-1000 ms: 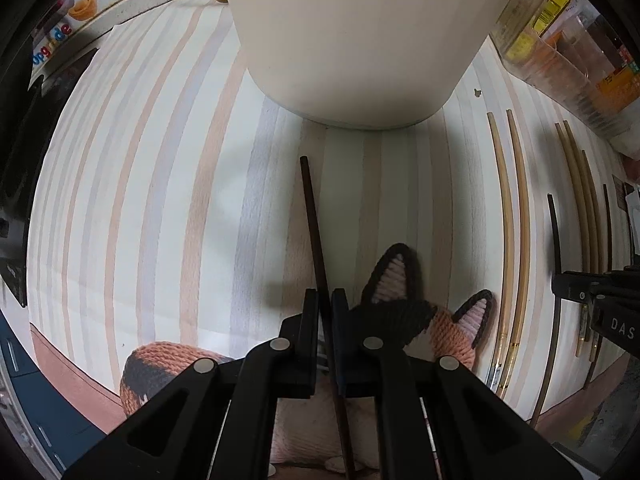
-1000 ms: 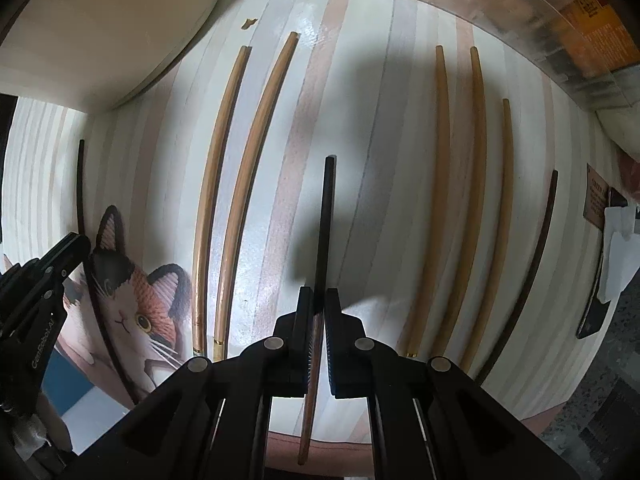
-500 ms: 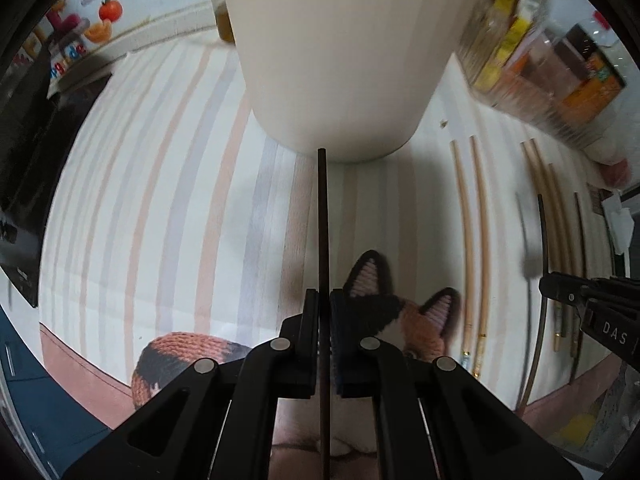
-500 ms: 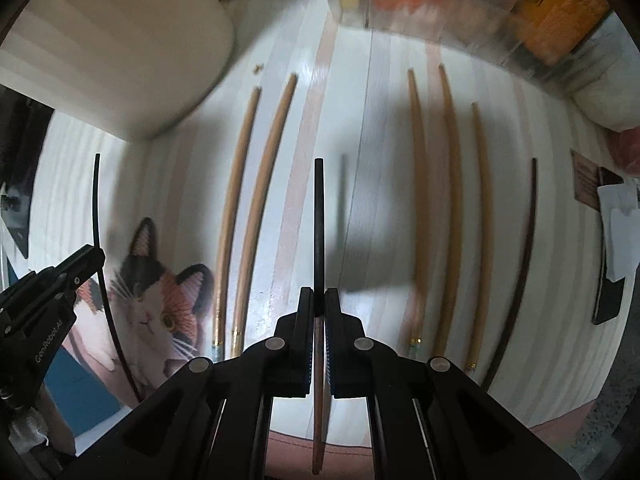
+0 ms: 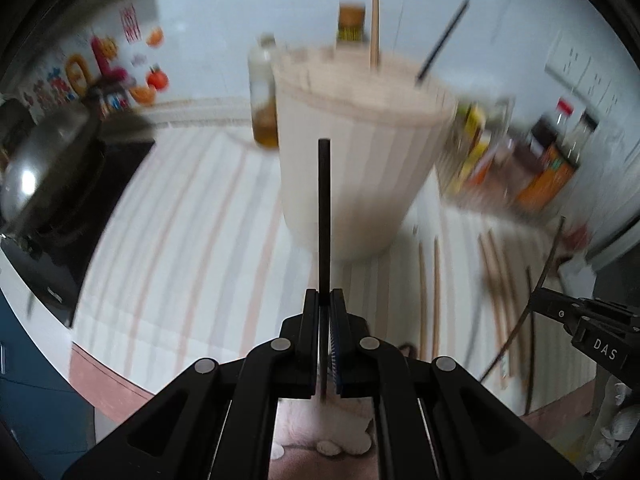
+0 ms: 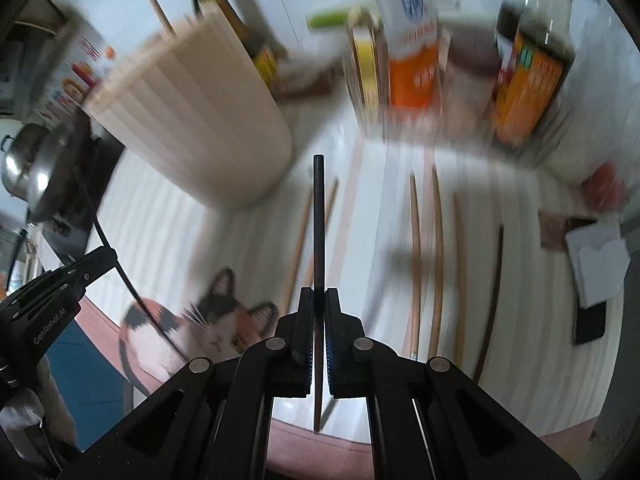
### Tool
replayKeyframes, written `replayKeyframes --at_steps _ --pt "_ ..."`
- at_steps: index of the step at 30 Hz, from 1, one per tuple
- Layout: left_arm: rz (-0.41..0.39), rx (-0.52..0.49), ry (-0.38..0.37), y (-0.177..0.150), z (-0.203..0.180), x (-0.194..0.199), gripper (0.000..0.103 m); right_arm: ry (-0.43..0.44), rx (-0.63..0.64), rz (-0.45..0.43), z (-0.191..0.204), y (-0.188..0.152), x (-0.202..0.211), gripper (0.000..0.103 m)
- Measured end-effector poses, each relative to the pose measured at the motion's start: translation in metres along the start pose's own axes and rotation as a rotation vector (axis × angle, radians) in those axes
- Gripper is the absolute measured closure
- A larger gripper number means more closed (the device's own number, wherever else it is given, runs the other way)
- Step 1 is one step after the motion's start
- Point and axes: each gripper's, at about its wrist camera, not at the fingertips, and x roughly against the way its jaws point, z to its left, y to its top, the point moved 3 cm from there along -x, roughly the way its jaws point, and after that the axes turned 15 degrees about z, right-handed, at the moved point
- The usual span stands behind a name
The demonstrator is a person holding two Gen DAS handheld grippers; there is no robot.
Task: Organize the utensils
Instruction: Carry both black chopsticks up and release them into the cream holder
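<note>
Black chopsticks (image 5: 324,216) (image 6: 319,224) sit clamped in both grippers (image 5: 325,312) (image 6: 319,308).

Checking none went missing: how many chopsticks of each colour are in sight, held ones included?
Light wooden chopsticks: 6 (5 on the mat, 1 in the holder)
Dark chopsticks: 4 (1 on the mat, 1 in the holder, 1 in the left gripper, 1 in the right gripper)
Total: 10

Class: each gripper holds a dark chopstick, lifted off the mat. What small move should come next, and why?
Probably carry the left gripper forward and up over the rim of the white holder. Its dark chopstick is clamped and points at the holder's side, below the rim, and two sticks already stand inside.
</note>
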Motion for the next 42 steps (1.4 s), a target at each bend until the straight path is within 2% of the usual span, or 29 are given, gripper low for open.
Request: replayKeyframes --at_steps 6,11,19,24,28,34,39,42 --pt "-0.146 0.024 -0.008 0.019 0.006 0.054 0.101 0.008 0.036 -0.167 0.016 0.020 0.056 0.098" --pt "-0.232 0.046 -0.039 0.033 0.014 0.099 0.101 0.040 0.056 -0.279 0.032 0.040 0.103 0.099" --pt "-0.325 0.028 -0.139 0.063 0.009 0.179 0.101 0.109 0.131 -0.391 0.061 0.062 0.188 0.099" --pt "-0.377 -0.005 -0.149 0.096 -0.002 0.206 0.101 0.115 0.169 -0.455 0.080 0.079 0.233 0.099" --pt "-0.345 -0.036 -0.159 0.129 -0.009 0.194 0.101 0.094 0.178 -0.476 0.088 0.103 0.244 0.099" --pt "-0.242 -0.067 -0.150 0.168 -0.022 0.147 0.101 0.067 0.160 -0.422 0.092 0.141 0.214 0.099" --pt "-0.160 -0.090 -0.129 0.181 -0.027 0.109 0.101 0.041 0.143 -0.354 0.090 0.165 0.179 0.099" --pt "-0.109 -0.091 -0.160 0.183 -0.028 0.095 0.100 0.033 0.143 -0.318 0.089 0.175 0.163 0.098"
